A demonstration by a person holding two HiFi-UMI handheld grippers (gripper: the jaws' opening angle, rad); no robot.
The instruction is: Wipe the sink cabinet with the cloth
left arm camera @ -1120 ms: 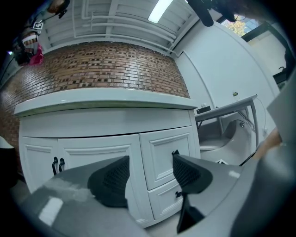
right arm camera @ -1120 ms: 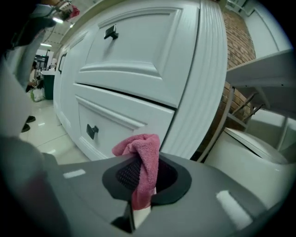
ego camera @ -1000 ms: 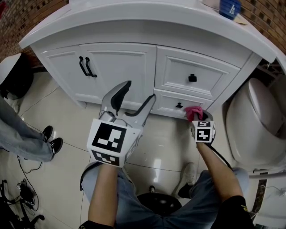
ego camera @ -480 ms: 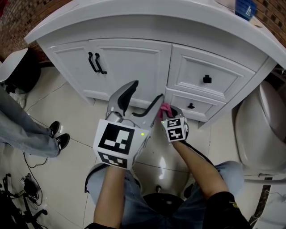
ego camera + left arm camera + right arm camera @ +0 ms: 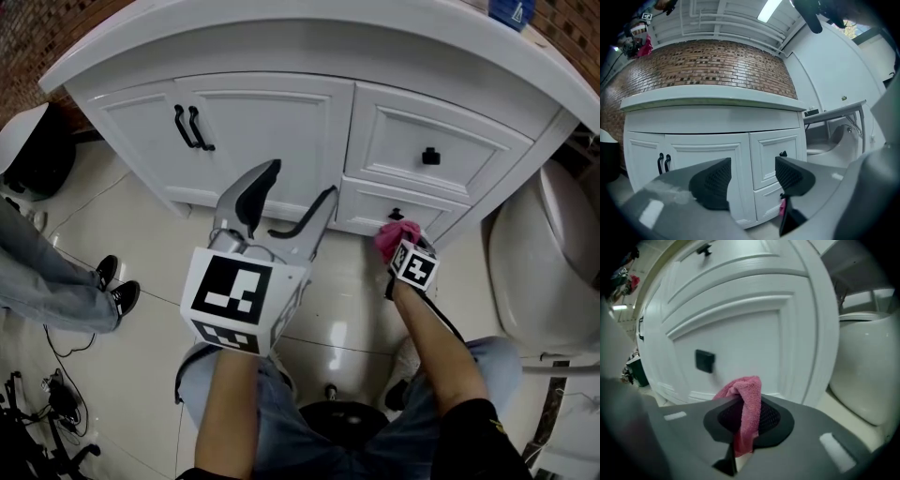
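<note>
The white sink cabinet [image 5: 272, 122] fills the top of the head view, with two doors at left and two drawers at right. My right gripper [image 5: 396, 236] is shut on a pink cloth [image 5: 397, 234], held against the lower drawer [image 5: 394, 214] beside its black knob [image 5: 704, 360]. In the right gripper view the pink cloth [image 5: 746, 406] hangs folded between the jaws, close to the drawer front [image 5: 740, 343]. My left gripper [image 5: 286, 211] hovers open in front of the cabinet's middle, holding nothing; its jaws stand well apart in the left gripper view [image 5: 752, 180].
A white toilet [image 5: 544, 272] stands right of the cabinet. Another person's legs and black shoes [image 5: 112, 291] are at left on the tiled floor [image 5: 122, 234]. Black door handles [image 5: 190, 127] sit on the cabinet doors. A blue item [image 5: 511, 11] rests on the countertop. Cables [image 5: 47, 403] lie at bottom left.
My right gripper with the cloth swept left along the lower drawer, then back right to beside its knob. The left gripper stayed open, nearly still.
</note>
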